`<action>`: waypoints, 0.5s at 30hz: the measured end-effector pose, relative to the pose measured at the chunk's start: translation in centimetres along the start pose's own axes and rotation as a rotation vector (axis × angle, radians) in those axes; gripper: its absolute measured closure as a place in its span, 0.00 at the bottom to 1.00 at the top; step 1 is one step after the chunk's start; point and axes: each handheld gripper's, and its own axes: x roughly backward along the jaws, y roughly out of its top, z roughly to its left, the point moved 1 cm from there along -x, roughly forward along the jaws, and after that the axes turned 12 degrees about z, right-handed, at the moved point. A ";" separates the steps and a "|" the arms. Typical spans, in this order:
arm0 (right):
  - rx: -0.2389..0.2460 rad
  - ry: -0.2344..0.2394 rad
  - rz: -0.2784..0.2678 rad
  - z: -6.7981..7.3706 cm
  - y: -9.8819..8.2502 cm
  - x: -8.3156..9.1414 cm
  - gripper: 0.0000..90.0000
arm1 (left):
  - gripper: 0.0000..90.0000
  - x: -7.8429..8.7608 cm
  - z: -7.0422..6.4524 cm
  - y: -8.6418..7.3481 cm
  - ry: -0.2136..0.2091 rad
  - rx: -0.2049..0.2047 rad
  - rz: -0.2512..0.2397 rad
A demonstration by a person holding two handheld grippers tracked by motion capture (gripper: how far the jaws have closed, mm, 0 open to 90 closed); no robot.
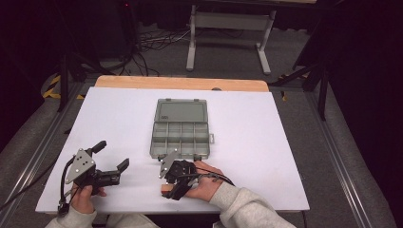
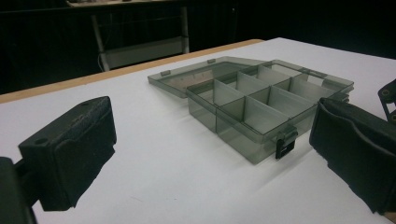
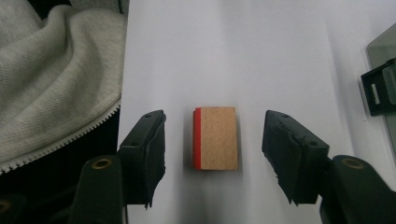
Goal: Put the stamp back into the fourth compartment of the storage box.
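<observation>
A clear grey compartment box [image 1: 180,128] lies open in the middle of the white table [image 1: 266,142], its lid folded back; its compartments look empty [image 2: 261,98]. A small wooden block [image 3: 215,138] with a red side rests flat near the table's front edge [image 1: 165,189]. My right gripper [image 3: 215,135] is open, with one jaw on each side of the block and neither touching it. In the high view the right gripper [image 1: 175,183] points back toward the person. My left gripper [image 1: 112,154] stands open at the front left, aimed at the box [image 2: 212,154], with nothing between its jaws.
The box's front latch [image 3: 378,91] sits close to the right gripper. A grey sleeve [image 3: 56,70] hangs at the table's front edge. The table's bare wooden far edge [image 1: 180,83] gives onto a floor with cables and a metal stand [image 1: 228,28].
</observation>
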 end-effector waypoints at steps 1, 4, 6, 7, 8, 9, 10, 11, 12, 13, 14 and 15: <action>0.004 -0.001 0.003 0.0 0.0 -0.1 0.48 | 0.01 0.0 0.0 0.0 -0.001 0.000 0.000; 0.010 -0.005 0.015 0.1 0.0 -0.2 0.52 | 0.01 0.0 0.0 0.0 -0.001 0.000 -0.001; 0.004 -0.006 0.028 0.2 0.0 -0.3 0.54 | 0.01 0.0 0.0 0.0 -0.001 -0.001 -0.001; 0.012 -0.005 0.031 0.1 0.0 -0.4 0.55 | 0.01 0.0 0.0 0.0 -0.001 0.000 -0.001; 0.014 -0.009 0.033 0.1 0.1 -0.4 0.56 | 0.01 0.0 0.0 0.0 -0.002 -0.001 -0.002; 0.007 -0.010 0.043 0.2 0.0 -0.5 0.58 | 0.01 0.0 0.0 0.0 -0.002 -0.001 -0.002; 0.010 -0.009 0.048 0.2 0.0 -0.5 0.59 | 0.01 0.0 0.0 0.0 -0.002 -0.001 -0.003; 0.010 -0.007 0.049 0.2 0.0 -0.6 0.60 | 0.01 0.0 0.0 0.0 -0.002 -0.001 -0.003; 0.011 -0.008 0.052 0.2 0.0 -0.6 0.63 | 0.01 0.0 0.0 0.0 -0.002 -0.001 -0.002; 0.012 -0.012 0.058 0.2 0.0 -0.6 0.66 | 0.01 0.0 0.0 0.0 -0.001 -0.001 -0.002; 0.013 -0.015 0.061 0.2 0.0 -0.6 0.68 | 0.01 0.0 0.0 0.0 -0.002 -0.001 -0.002; 0.013 -0.021 0.066 0.2 0.1 -0.7 0.69 | 0.01 0.0 0.0 0.0 -0.002 -0.001 -0.002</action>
